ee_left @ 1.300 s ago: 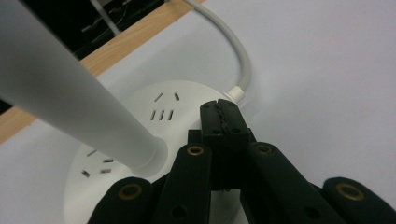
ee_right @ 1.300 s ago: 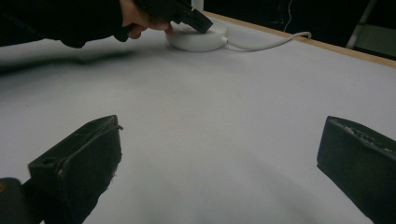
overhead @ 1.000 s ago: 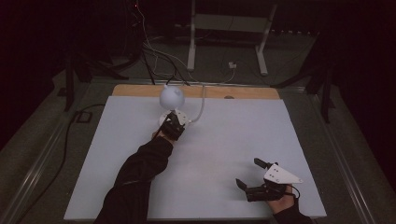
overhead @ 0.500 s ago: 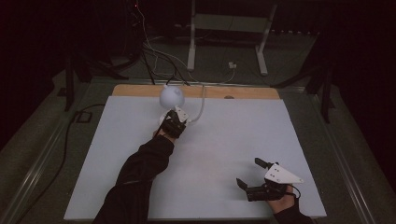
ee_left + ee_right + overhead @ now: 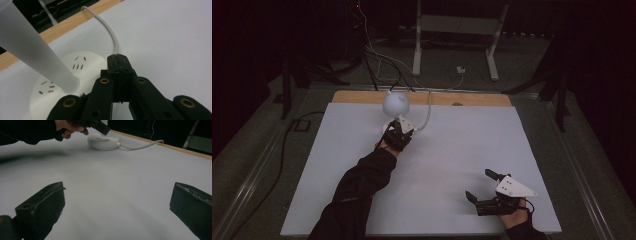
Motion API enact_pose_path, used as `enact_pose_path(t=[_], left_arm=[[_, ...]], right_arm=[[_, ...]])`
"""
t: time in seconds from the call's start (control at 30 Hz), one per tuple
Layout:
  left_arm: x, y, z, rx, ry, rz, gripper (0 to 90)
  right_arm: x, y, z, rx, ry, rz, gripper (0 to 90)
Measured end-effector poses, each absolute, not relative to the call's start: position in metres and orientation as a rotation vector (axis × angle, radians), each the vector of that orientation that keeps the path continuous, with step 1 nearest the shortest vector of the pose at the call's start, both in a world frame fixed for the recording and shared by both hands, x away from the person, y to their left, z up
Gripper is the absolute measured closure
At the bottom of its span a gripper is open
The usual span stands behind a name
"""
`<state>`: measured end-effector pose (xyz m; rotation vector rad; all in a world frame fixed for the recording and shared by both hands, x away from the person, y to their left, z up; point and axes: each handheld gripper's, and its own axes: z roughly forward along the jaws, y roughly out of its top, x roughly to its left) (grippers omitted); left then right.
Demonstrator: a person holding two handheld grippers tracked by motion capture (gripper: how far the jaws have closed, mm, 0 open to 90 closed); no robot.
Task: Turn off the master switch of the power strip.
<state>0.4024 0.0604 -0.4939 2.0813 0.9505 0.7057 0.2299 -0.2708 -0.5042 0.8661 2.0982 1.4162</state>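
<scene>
Bench [image 5: 337, 165]: white top, with a bare wooden strip [image 5: 477, 99] along the far edge.

Lamp: white round base [image 5: 60, 82] with slot openings, set near the far edge, left of its middle. A frosted white stem [image 5: 30, 47] rises from the base at a slant. A globe [image 5: 395, 103] sits on top, seen in the high view.

Cord [image 5: 107, 32]: white, leaves the base, curves across the top and drops over the far edge.

Left gripper [image 5: 117, 60]: over the near side of the base, jaws pressed together with nothing between them. The tips are above the base rim, close to where the cord leaves. Whether they touch the base cannot be told. In the right gripper view the same gripper [image 5: 101, 128] hangs directly above the base [image 5: 103, 141], held by a hand [image 5: 71, 127] in a dark sleeve [image 5: 362, 185].

Right gripper [image 5: 480, 186]: near the bench's near right corner, well apart from the lamp. Jaws spread wide, empty, tips pointing toward the left and far side. A grey three-cornered plate [image 5: 513, 187] is on top. In its own view only bare white top lies between the jaws.
</scene>
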Motion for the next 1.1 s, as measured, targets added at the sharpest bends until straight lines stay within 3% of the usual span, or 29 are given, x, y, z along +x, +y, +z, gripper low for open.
enact_pose_path(t=[0.33, 0.73, 0.97, 1.1], left_arm=[[0.395, 0.072, -0.477, 2.077, 0.933, 0.589, 89.3], [0.386, 0.079, -0.468, 2.089, 0.92, 0.458, 50.5], [0.379, 0.078, -0.468, 2.139, 0.884, 0.389, 23.6], [0.377, 0.081, -0.467, 2.166, 0.864, 0.301, 3.4]], right_arm=[[0.23, -0.271, -0.505, 0.872, 2.1, 1.416, 0.0], [0.231, -0.271, -0.505, 0.874, 2.102, 1.413, 0.0], [0.231, -0.27, -0.505, 0.873, 2.103, 1.412, 0.0], [0.23, -0.27, -0.505, 0.875, 2.102, 1.413, 0.0]])
